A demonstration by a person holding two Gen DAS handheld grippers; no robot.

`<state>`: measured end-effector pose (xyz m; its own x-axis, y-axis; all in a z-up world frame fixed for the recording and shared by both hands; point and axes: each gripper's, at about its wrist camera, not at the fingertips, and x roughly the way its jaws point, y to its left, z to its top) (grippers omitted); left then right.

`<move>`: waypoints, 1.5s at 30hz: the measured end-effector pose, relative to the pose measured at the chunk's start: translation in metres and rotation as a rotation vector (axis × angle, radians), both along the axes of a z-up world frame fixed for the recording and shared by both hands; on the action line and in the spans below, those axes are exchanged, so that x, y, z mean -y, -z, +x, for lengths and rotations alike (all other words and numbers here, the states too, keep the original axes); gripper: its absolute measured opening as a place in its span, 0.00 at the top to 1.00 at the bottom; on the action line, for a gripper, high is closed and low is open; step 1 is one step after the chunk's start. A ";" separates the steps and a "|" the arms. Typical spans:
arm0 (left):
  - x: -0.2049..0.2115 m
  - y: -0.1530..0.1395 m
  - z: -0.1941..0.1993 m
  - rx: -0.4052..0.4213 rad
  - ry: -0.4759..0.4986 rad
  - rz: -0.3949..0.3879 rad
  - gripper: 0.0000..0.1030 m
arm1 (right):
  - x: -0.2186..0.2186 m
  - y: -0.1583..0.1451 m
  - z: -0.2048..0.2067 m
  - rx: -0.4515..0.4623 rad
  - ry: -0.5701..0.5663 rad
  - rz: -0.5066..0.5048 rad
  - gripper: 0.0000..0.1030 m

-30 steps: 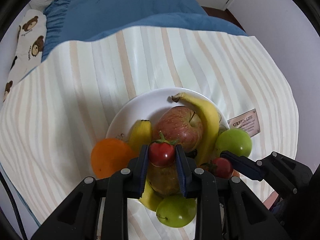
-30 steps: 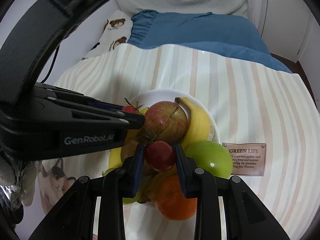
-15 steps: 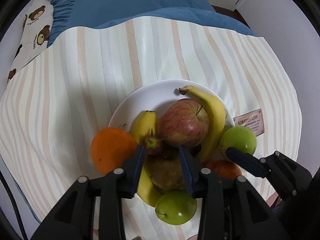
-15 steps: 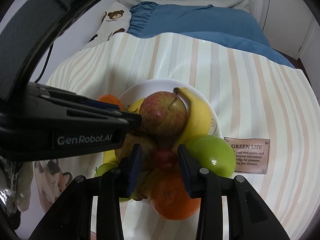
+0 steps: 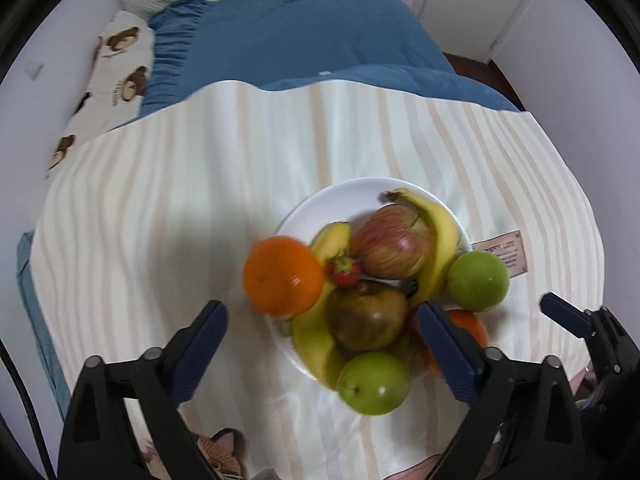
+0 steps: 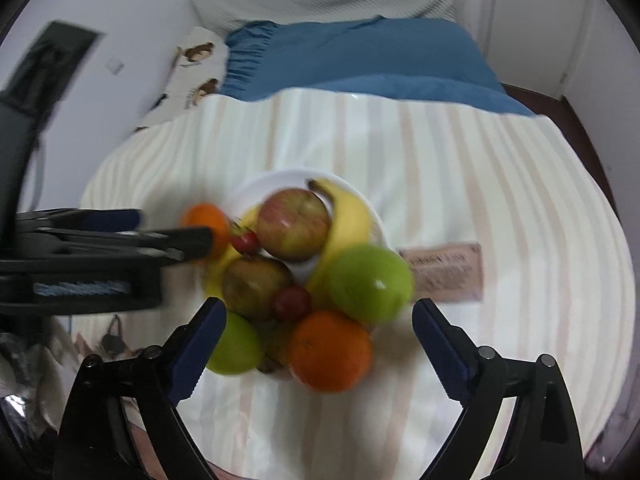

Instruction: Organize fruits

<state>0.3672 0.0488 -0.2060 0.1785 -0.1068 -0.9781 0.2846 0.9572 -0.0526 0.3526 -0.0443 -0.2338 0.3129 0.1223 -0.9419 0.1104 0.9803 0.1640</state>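
Now pulled back and spread wide, empty: left gripper point(image 5: 320, 344) and right gripper point(image 6: 318, 344). Released onto white plate point(image 5: 348, 196): strawberry point(image 5: 345, 272) at red apple's point(image 5: 394, 242) eight o'clock; cherry tomato point(image 6: 292, 303) at six o'clock.

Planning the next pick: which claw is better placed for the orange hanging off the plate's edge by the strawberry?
Left, probably. The left claw is open with that orange just ahead of it; the right claw has the plate and its fruit pile between it and the orange.

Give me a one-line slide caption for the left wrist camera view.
Open left gripper above a white plate piled with bananas, apples, oranges and a strawberry on striped cloth.
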 end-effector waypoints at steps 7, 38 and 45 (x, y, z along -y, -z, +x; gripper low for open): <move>-0.017 0.000 -0.034 0.049 -0.051 0.041 0.04 | 0.005 0.005 -0.022 -0.035 0.066 -0.037 0.03; -0.043 -0.156 -0.179 0.354 -0.103 -0.011 0.04 | -0.015 -0.168 -0.149 0.246 0.091 -0.098 0.00; -0.046 -0.199 -0.230 0.439 -0.093 -0.028 0.04 | -0.025 -0.217 -0.204 0.324 0.079 -0.096 0.00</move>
